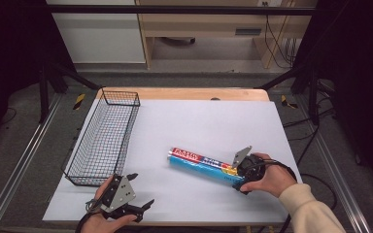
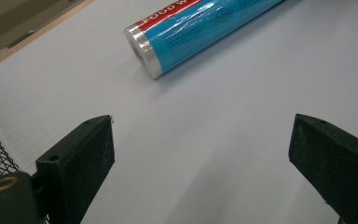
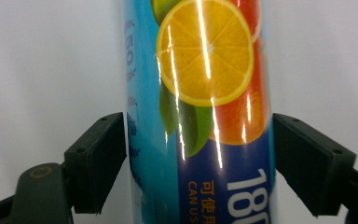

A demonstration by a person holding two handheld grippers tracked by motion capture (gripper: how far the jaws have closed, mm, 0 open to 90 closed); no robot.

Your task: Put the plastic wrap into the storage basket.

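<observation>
Roll of food wrap [image 1: 204,165], a blue, red-banded cylinder in shiny film, lies on its side on the white table [image 1: 213,121], right of centre and near the front edge, slanting from far-left to near-right. Its near-right end sits between the jaws of the right claw [image 1: 236,174], whose pads [image 3: 103,158] touch both sides, gripping it. The left claw [image 1: 137,190] hovers wide apart at the near-left corner. A black wire basket [image 1: 104,141] stands along the left edge.
</observation>
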